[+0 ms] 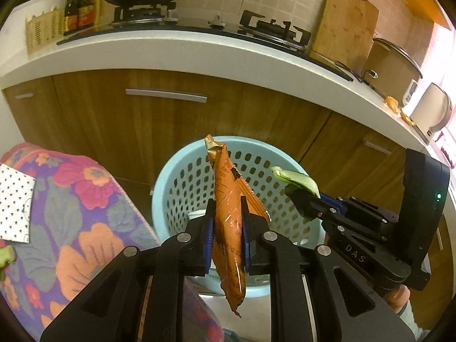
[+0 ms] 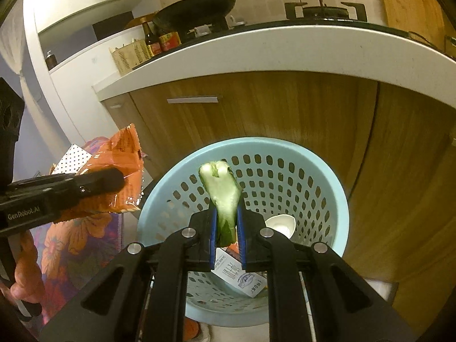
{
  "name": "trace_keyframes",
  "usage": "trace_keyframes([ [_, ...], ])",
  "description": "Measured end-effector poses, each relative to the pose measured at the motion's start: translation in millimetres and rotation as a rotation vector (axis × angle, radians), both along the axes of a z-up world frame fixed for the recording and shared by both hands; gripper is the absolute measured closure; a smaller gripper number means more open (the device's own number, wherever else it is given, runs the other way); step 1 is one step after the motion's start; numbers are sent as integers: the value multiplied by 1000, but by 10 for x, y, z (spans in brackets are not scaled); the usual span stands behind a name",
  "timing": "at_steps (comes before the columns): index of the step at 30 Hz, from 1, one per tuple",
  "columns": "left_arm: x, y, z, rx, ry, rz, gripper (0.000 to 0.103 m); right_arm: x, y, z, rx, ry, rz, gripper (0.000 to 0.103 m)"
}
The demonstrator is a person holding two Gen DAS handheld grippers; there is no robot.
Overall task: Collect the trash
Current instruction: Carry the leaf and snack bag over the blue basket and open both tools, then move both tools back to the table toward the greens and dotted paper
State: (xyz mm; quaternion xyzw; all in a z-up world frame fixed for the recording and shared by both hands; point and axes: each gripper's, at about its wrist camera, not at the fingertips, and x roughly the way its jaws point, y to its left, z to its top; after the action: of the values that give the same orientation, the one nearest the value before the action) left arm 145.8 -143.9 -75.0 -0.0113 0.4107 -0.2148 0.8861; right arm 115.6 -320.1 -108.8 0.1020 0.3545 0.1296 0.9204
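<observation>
The left gripper (image 1: 226,222) has its fingers (image 1: 209,228) clamped on an orange snack wrapper (image 1: 229,228), which stands upright between the pads, over the near rim of the light blue perforated basket (image 1: 171,188). The right gripper (image 2: 226,228) has its fingers (image 2: 212,236) pressed on a green vegetable stem (image 2: 223,191), cut end up, above the basket opening. Inside the basket lie a printed paper carton (image 2: 236,278) and a white cup (image 2: 280,223). A floral cloth (image 1: 85,216) lies left of the basket. Wooden cabinet doors (image 1: 171,125) stand behind.

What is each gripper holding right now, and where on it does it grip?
The left gripper pinches the orange wrapper around its middle. The right gripper clamps the green vegetable stalk at its lower, leafy end. Both hang over the blue basket.
</observation>
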Motion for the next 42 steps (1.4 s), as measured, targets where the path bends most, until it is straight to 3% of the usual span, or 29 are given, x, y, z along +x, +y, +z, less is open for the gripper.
trace_keyframes([
  [4,16,-42,14,5,-16,2,75,-1,-27,-12,3,12,-18,92],
  [6,5,-59,36,13,-38,11,59,18,-44,-30,9,28,-23,89],
  [10,-23,-75,53,22,-53,5,56,43,-95,-51,35,45,-37,56],
  [14,-51,-27,64,10,-57,10,55,-21,-89,34,24,5,-43,56],
  [18,-114,44,114,-11,-74,20,47,-62,-73,110,15,-16,-39,56],
  [28,-330,349,354,-15,-130,73,46,-145,138,281,-4,-58,11,56],
  [42,-730,1217,697,-50,-218,252,42,-192,1020,677,-56,-150,220,56],
])
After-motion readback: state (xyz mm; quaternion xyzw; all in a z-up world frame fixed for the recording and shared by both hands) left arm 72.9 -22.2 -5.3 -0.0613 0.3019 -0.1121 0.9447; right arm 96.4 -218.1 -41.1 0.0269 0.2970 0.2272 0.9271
